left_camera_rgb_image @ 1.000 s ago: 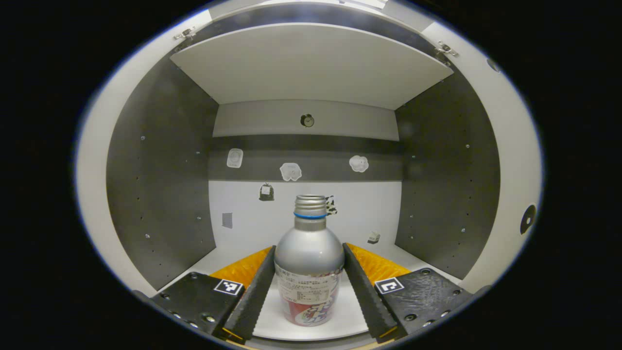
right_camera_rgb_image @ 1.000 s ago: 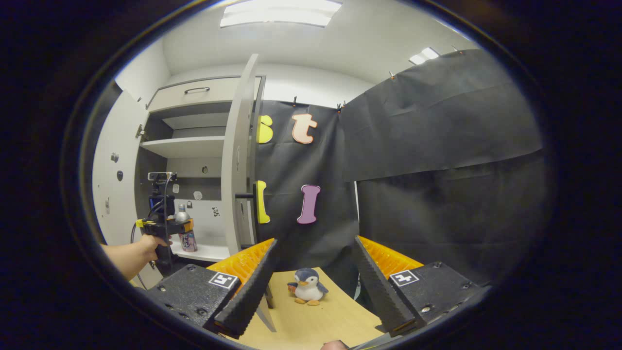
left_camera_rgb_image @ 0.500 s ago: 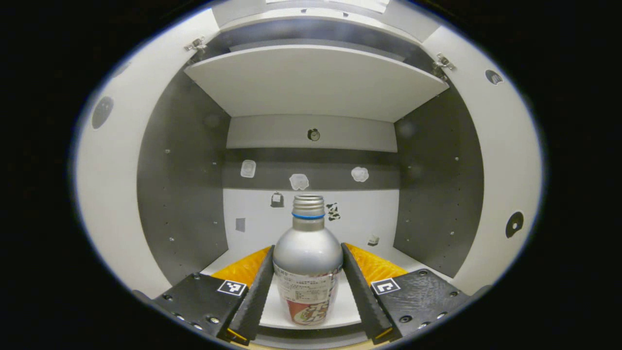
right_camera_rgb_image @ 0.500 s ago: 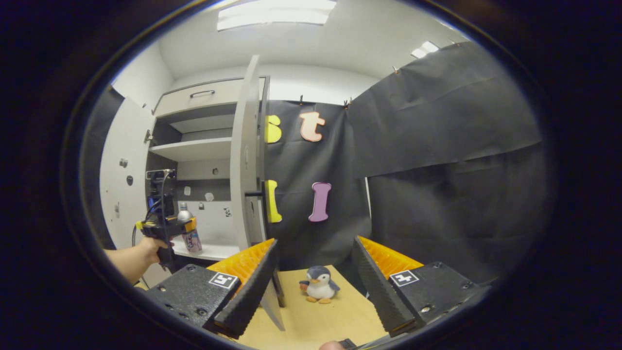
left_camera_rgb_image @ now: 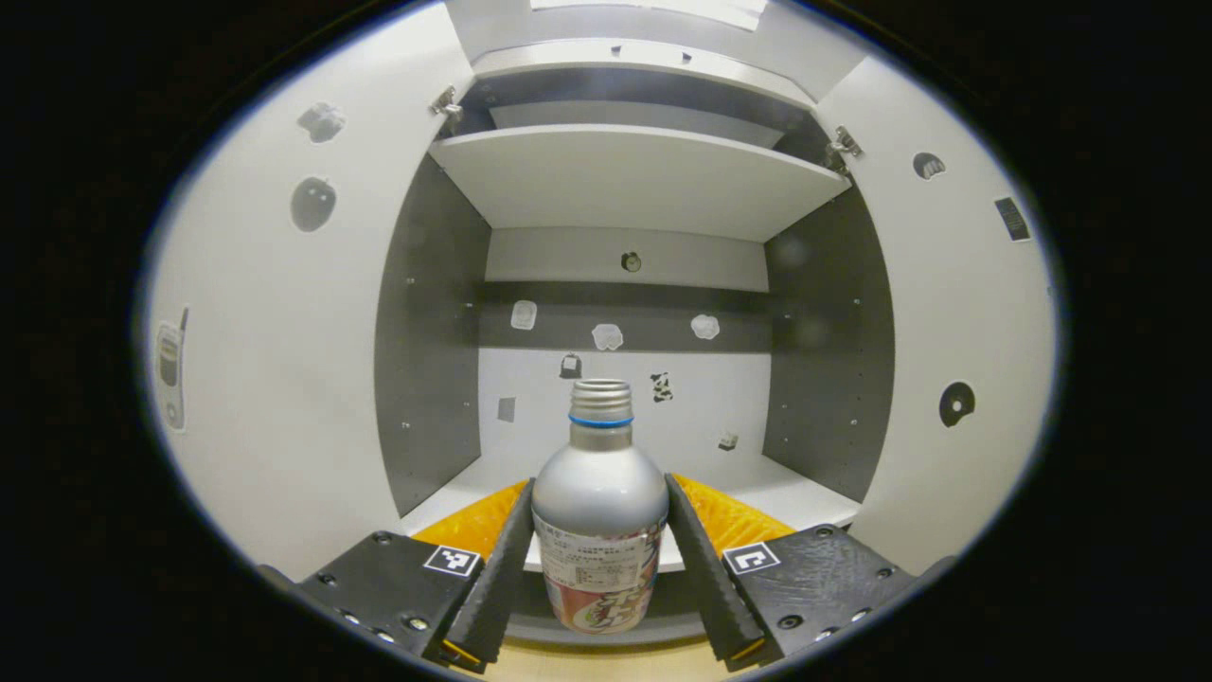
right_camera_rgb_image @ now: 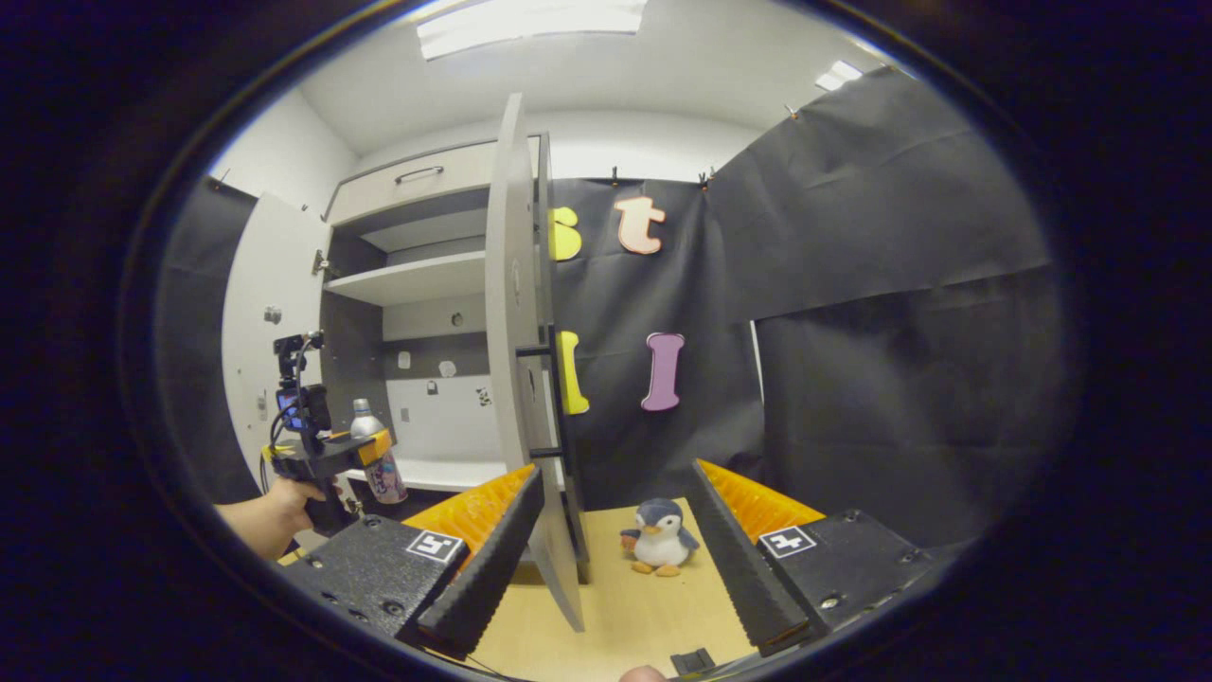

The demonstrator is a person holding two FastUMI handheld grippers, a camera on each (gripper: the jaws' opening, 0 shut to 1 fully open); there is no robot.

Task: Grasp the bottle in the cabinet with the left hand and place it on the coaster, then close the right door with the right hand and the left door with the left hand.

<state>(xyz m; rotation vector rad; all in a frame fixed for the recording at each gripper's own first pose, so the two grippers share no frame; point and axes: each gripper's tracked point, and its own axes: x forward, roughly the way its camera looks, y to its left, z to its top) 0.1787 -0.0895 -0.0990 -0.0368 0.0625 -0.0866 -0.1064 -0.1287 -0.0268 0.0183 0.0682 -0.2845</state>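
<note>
Our left gripper [left_camera_rgb_image: 598, 559] pinches the bottle [left_camera_rgb_image: 597, 516] upright, both fingers pressed on its sides | bottle hangs just past the front edge of the cabinet [left_camera_rgb_image: 632, 175] shelf — off it | our right gripper [right_camera_rgb_image: 614, 554] spread, holding nothing, over the table [right_camera_rgb_image: 625, 616] near a toy penguin [right_camera_rgb_image: 659, 537] | both doors open — right door [right_camera_rgb_image: 516, 313] edge-on.

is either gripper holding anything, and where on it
The left gripper holds the bottle by its lower body, a finger on each side. The right gripper is open, holding nothing.
</note>
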